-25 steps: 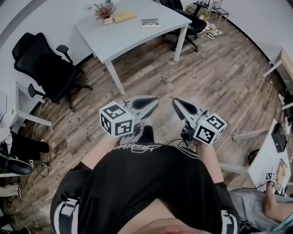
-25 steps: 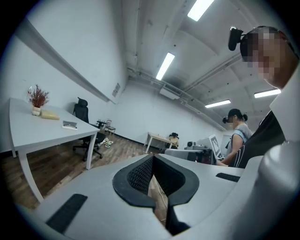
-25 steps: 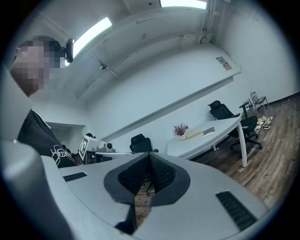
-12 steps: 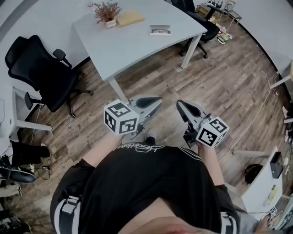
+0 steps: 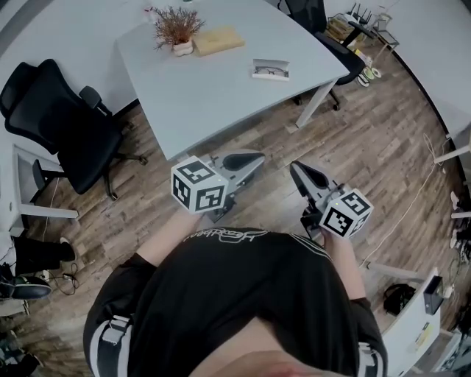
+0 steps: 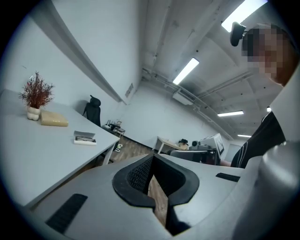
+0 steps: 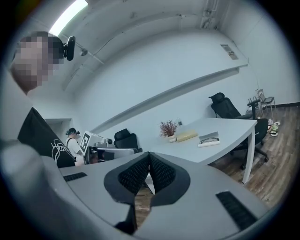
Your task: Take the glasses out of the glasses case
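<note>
A white open glasses case [image 5: 271,71] with dark-framed glasses in it lies on the grey table [image 5: 206,96], toward its right end. The same glasses case [image 6: 85,138] shows far off in the left gripper view and, as a glasses case [image 7: 209,139], in the right gripper view. I hold my left gripper [image 5: 249,158] and right gripper [image 5: 299,171] side by side in front of my body, over the wooden floor, short of the table's near edge. Both are shut with nothing between the pads.
A tan flat box [image 5: 218,40] and a potted dry plant [image 5: 176,29] stand at the table's far side. A black office chair [image 5: 66,118] is to the left, and another chair [image 5: 324,22] is behind the table. White desk legs and cables lie at the right.
The table and the glasses case have come nearer and lower in the head view as I walk toward them. Both grippers stay shut and held in front of me.
</note>
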Motion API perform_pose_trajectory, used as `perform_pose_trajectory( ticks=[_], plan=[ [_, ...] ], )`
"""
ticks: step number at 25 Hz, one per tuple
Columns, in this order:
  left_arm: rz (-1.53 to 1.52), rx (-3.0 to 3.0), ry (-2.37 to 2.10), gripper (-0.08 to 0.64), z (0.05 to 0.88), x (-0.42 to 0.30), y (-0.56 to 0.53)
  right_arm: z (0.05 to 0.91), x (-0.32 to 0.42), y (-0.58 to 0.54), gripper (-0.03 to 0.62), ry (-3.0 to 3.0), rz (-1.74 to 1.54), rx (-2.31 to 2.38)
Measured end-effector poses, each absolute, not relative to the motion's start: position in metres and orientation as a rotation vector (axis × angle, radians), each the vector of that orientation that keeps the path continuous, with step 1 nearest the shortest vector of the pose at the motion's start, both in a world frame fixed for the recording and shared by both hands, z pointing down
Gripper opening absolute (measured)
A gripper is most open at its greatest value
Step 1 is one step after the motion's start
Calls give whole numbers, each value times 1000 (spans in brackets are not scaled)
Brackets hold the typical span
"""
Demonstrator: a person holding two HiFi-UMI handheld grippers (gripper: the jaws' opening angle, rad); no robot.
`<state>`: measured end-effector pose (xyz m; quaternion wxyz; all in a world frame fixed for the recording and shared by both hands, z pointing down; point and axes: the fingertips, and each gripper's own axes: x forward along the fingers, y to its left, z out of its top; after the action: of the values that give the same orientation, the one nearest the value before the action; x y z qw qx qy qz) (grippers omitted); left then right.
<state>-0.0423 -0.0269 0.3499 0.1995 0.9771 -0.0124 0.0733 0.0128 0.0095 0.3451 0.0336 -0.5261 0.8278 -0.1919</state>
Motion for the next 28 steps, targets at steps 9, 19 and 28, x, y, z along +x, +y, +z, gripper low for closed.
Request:
perform_pose_trajectory(
  ticks=[9,19,28],
  plan=[
    [217,2746,-56,8,351,-25,-57,345,40,-24,9,2529,-553,-1607],
    [231,2687,-55,8,354,28,-107,340,89,-91,9,2572,-536,-1509],
    [213,2642,-180,8,366,84,-190,349,139,-178,9,2652,-580,-1426]
  ],
)
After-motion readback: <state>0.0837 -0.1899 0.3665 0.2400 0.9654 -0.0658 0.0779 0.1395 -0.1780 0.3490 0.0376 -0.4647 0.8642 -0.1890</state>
